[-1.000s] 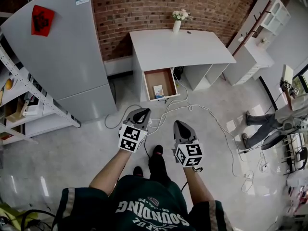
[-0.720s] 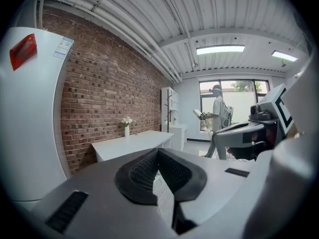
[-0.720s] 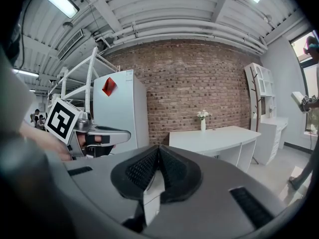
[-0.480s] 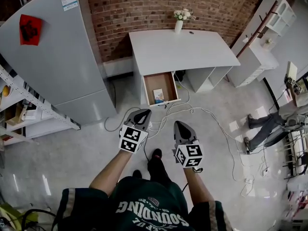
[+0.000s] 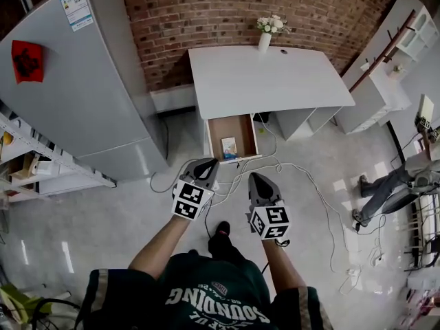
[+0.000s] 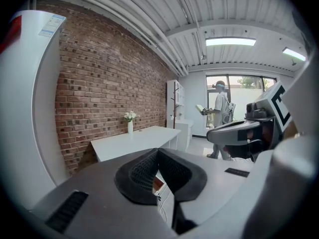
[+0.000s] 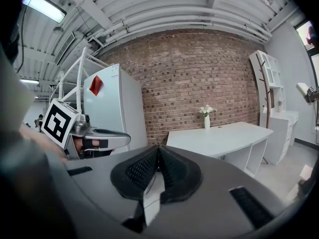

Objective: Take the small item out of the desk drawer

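Note:
In the head view a white desk (image 5: 268,74) stands against the brick wall. Its brown drawer (image 5: 232,124) is pulled open under the desk's left end. A small pale item (image 5: 229,146) lies near the drawer's front. My left gripper (image 5: 208,162) is shut and empty, just short of the drawer's front edge and slightly to its left. My right gripper (image 5: 254,177) is also shut and empty, a little to the right and farther back. In the left gripper view the pads (image 6: 149,171) meet; in the right gripper view the pads (image 7: 144,169) meet too.
A tall grey fridge (image 5: 82,95) stands left of the desk, with a metal shelf rack (image 5: 31,163) beside it. White cables (image 5: 295,167) trail over the floor below the drawer. A vase of flowers (image 5: 265,40) sits on the desk's back edge. A person (image 5: 392,184) is at the right.
Both grippers have been carried forward toward the desk, so the open drawer now lies closer in front of them. Both stay shut and empty.

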`<state>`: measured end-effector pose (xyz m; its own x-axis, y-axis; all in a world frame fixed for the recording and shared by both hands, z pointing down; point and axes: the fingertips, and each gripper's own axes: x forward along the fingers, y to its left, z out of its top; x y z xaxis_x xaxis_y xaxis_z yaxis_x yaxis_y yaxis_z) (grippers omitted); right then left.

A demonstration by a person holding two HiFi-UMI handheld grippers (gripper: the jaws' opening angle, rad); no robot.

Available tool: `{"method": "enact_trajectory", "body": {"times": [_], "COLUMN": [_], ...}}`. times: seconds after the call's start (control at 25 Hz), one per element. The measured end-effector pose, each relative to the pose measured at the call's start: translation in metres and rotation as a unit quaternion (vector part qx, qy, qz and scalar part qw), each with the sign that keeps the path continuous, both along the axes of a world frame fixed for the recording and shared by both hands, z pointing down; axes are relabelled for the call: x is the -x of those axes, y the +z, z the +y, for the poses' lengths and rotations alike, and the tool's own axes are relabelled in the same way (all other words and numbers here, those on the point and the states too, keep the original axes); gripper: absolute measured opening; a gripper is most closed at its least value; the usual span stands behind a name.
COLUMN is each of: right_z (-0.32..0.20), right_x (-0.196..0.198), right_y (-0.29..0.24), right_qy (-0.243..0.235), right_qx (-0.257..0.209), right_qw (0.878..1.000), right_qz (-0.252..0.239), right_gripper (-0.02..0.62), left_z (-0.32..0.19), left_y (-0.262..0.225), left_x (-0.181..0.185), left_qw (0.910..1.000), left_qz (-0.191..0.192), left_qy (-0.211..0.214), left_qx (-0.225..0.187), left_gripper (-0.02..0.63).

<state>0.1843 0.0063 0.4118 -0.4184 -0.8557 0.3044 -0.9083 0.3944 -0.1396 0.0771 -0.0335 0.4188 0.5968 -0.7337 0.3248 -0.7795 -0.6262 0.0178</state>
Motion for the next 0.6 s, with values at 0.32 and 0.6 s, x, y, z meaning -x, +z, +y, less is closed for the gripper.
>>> {"method": "enact_trajectory", "body": {"times": [0.32,0.6], "right_z": [-0.052,-0.077], "right_x": [-0.016,-0.017], "right_y": [0.001,0.007], "right_qy": [-0.029,-0.062], "right_qx": [-0.014,-0.017], "right_qw": [0.999,0.998], "right_qz": [-0.004,-0.028], "right_gripper": [0.025,0.023], "left_z": [-0.04,-0.056], "left_y": [0.006,0.013], "left_x": [-0.015,-0.012], "left_qw": [0.9995,0.9978], "left_qz": [-0.008,-0.018], "left_qy": [-0.028,-0.061], "left_qx": [0.011,0.016], "left_gripper": [0.015,0.015]}}
